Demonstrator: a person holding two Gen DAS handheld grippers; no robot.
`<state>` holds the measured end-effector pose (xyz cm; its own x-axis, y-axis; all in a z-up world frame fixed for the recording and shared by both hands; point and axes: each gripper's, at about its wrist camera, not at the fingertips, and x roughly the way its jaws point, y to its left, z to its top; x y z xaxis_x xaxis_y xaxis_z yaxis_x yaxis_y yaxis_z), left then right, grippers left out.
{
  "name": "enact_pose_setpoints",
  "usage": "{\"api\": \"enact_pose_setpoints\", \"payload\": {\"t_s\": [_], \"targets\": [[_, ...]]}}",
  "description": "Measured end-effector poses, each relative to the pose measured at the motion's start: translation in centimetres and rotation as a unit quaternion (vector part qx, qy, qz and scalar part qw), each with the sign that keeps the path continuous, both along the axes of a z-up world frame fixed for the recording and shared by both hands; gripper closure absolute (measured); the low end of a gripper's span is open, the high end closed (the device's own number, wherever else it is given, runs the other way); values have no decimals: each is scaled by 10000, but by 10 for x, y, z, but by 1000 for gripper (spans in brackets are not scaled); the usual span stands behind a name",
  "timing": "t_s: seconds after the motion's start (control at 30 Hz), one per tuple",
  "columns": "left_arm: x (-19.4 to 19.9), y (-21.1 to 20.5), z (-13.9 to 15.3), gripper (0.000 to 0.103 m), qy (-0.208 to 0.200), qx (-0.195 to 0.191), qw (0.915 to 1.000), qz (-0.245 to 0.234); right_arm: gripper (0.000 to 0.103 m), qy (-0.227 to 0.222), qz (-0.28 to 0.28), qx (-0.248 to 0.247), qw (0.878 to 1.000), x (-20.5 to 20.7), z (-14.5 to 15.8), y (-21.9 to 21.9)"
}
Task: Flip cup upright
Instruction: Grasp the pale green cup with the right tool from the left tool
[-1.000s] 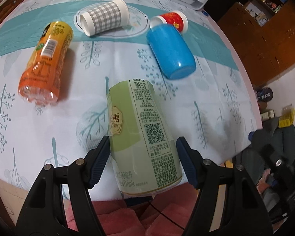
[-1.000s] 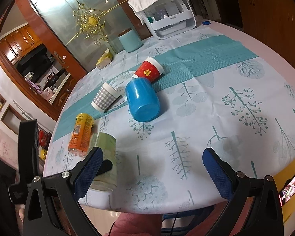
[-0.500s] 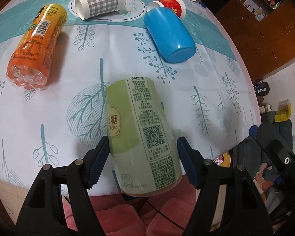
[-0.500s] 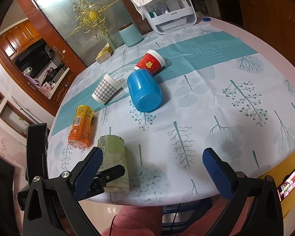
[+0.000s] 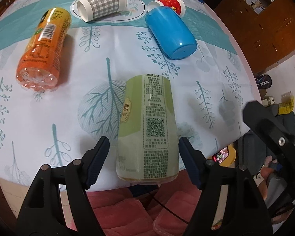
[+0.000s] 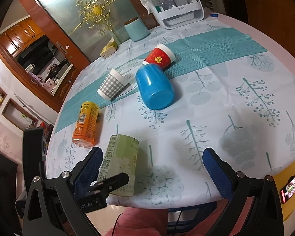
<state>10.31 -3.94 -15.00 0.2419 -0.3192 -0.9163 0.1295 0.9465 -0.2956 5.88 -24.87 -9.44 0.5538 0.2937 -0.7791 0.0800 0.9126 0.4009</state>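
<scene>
My left fingers point(image 5: 143, 165) straddle the green cup point(image 5: 147, 129), spread wide and not touching it as it lies near the desk point(image 5: 49, 118) edge, below the blue cup point(image 5: 170, 35); it looks light, smooth, slippery, so I'd pinch mid-body, right fingers point(image 6: 151, 169) wide, idle.

Home dining room: tableclothed table point(image 6: 245, 118), wooden cabinets point(image 6: 27, 35), glass door point(image 6: 92, 13).

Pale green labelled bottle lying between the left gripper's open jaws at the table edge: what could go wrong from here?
1. The pale green labelled bottle lies with its base over the table edge; a nudge from the left gripper might roll it off.
2. The jaws stand apart from it, so an uneven close could skid it sideways.
3. The right gripper hovers close beside the left; they could collide.
</scene>
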Motion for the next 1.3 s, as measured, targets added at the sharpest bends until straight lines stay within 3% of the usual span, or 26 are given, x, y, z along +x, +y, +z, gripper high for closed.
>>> {"api": "enact_pose_setpoints", "payload": {"t_s": [0.4,0.73,0.97,1.3], "targets": [[-12,29,23,33,-190,-207,9995,-137,1,530,290,650,9961,37,-31,40],[-13,79,33,33,-435,-170,9984,323,7,1035,288,620,9923,63,-64,68],[-6,102,26,33,-286,-195,9976,601,19,1252,264,565,9902,74,-75,75],[-2,106,19,33,-210,-201,9976,621,42,1295,215,309,9909,80,-79,77]]}}
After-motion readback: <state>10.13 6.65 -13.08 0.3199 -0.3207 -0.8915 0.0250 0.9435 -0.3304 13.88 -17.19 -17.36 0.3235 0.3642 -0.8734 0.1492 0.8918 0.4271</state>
